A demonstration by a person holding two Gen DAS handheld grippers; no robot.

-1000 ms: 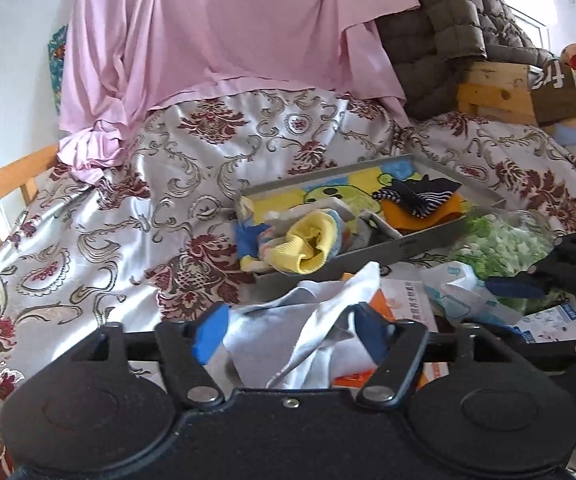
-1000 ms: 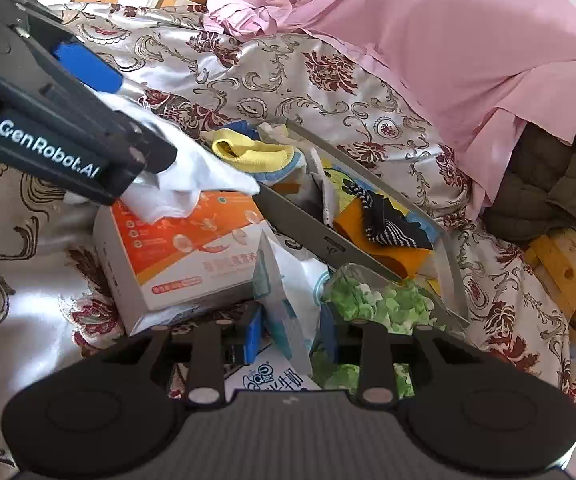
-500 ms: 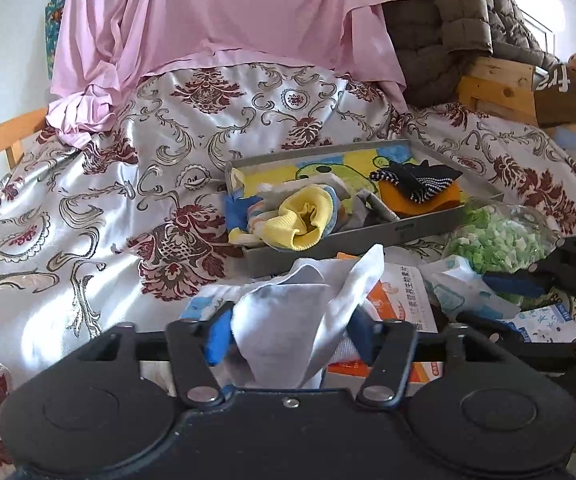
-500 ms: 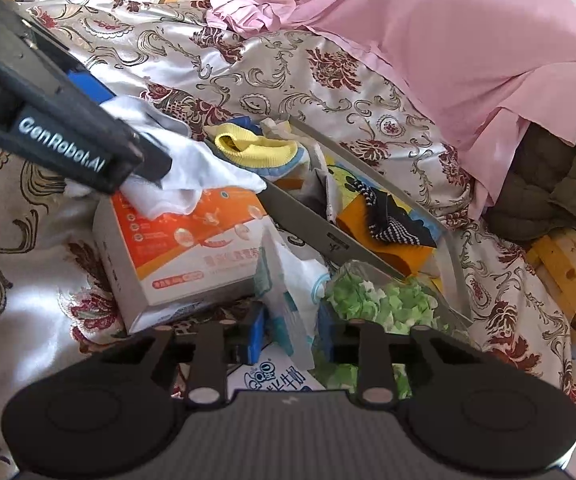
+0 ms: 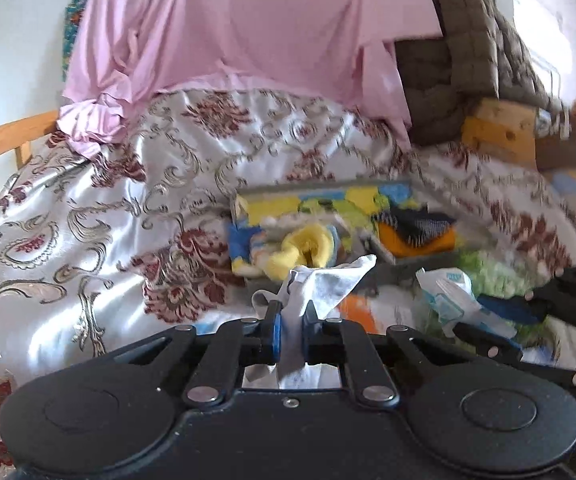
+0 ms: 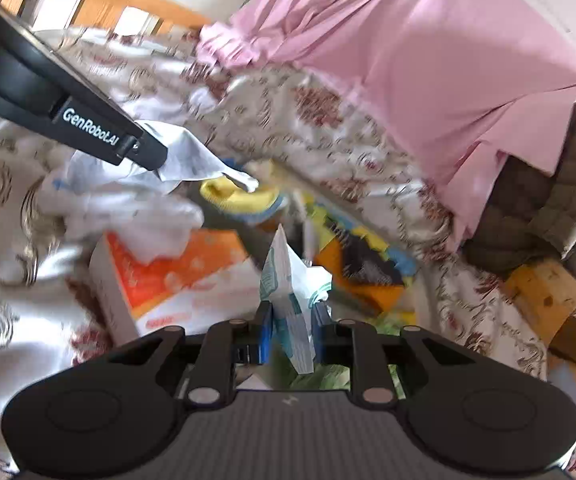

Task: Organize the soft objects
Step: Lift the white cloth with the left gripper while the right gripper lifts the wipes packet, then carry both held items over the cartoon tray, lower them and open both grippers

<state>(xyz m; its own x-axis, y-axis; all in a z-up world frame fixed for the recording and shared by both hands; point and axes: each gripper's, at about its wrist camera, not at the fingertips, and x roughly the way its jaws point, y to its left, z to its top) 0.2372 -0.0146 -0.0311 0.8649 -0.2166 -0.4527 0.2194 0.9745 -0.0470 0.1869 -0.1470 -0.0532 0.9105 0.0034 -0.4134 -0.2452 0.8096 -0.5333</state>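
Bed (image 5: 88, 240): tray (image 5: 327, 192) behind box (image 6: 176, 276); socks (image 5: 307, 246) in tray; bag (image 5: 495, 276) right of box.

White lettering reading "GenRobot.AI" runs along the black side of the left gripper (image 6: 150, 156); print on the orange box (image 6: 176, 280) is blurred, unreadable.

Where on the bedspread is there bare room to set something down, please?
The floral bedspread lies bare left of the grey tray, up to the pink sheet and the wooden rail. It is crowded right of there: the tray, the orange box and the green bag sit packed together.
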